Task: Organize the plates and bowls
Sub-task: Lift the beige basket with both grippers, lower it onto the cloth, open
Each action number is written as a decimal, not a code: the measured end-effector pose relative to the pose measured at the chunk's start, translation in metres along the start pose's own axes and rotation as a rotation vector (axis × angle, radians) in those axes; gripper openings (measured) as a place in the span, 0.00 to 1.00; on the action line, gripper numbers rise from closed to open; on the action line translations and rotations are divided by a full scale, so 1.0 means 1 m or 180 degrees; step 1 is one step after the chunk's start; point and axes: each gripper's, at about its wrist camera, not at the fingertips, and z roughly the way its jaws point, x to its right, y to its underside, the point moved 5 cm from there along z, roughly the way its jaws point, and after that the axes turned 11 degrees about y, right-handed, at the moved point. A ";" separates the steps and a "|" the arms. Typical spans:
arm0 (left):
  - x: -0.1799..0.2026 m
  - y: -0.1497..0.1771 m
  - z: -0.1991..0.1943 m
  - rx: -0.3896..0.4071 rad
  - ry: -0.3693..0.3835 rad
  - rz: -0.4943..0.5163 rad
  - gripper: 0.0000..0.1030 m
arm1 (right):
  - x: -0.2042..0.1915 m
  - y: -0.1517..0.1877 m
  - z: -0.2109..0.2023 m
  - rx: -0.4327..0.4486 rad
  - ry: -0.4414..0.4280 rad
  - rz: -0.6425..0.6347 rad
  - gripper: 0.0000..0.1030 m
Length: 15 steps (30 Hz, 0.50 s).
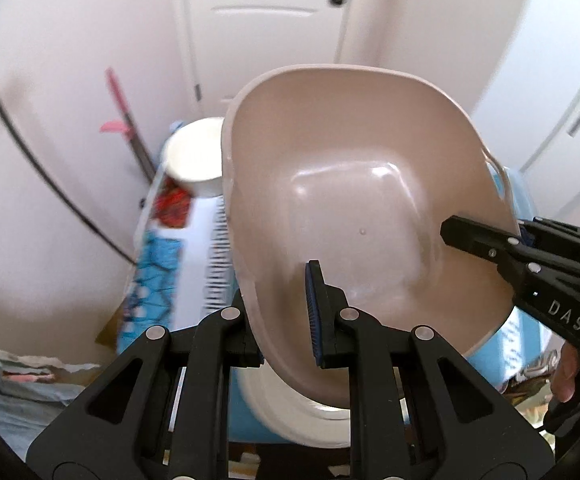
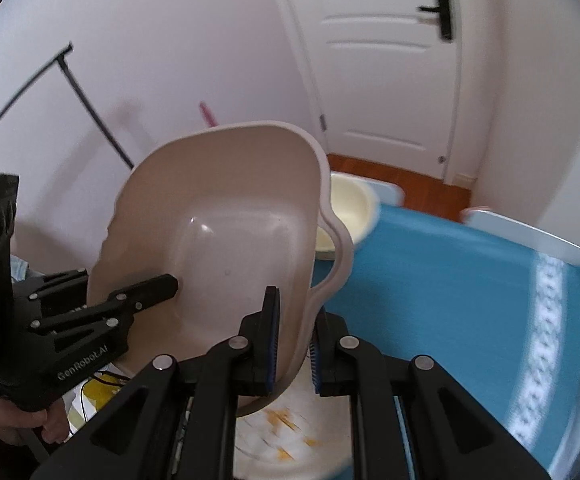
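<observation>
A large beige plastic bowl point(image 1: 350, 184) hangs tilted in the air above the blue-clothed table, held from two sides. My left gripper point(image 1: 285, 320) is shut on its near wall, with one blue-padded finger point(image 1: 320, 312) inside and the other hidden behind the wall. My right gripper point(image 1: 490, 234) clamps the right rim in the same way. In the right wrist view the bowl point(image 2: 229, 220) has its wavy rim pinched between the right gripper's point(image 2: 294, 346) pads, and the left gripper point(image 2: 129, 286) bites the far left edge.
A cream bowl point(image 2: 350, 208) stands on the table's far end point(image 1: 193, 160). A white plate point(image 1: 290, 412) lies under the lifted bowl, yellow-patterned in the right wrist view point(image 2: 281, 432). Blue tablecloth point(image 2: 450, 280), pale chair backs point(image 2: 530, 236) and a white door point(image 2: 382, 60) lie beyond.
</observation>
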 end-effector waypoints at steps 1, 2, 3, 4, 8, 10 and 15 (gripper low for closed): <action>0.014 0.000 0.000 0.0010 0.0037 0.0031 0.13 | 0.011 0.003 -0.011 0.0034 0.0034 0.0030 0.12; 0.033 0.002 0.001 0.0022 0.0092 0.0064 0.13 | 0.024 0.006 -0.023 0.0084 0.0081 0.0070 0.12; 0.047 0.003 0.002 0.0026 0.0129 0.0087 0.13 | 0.032 0.011 -0.031 0.0111 0.0112 0.0093 0.12; 0.060 0.008 0.003 0.0021 0.0166 0.0118 0.13 | 0.043 0.015 -0.040 0.0136 0.0145 0.0123 0.12; 0.116 0.025 0.017 -0.0050 0.0340 0.0196 0.13 | 0.092 0.044 -0.066 0.0176 0.0293 0.0256 0.12; 0.136 0.033 0.027 -0.0099 0.0423 0.0219 0.13 | 0.115 0.052 -0.075 0.0150 0.0348 0.0300 0.12; 0.186 0.056 0.063 -0.0290 0.0598 0.0279 0.13 | 0.167 0.090 -0.080 0.0029 0.0510 0.0478 0.12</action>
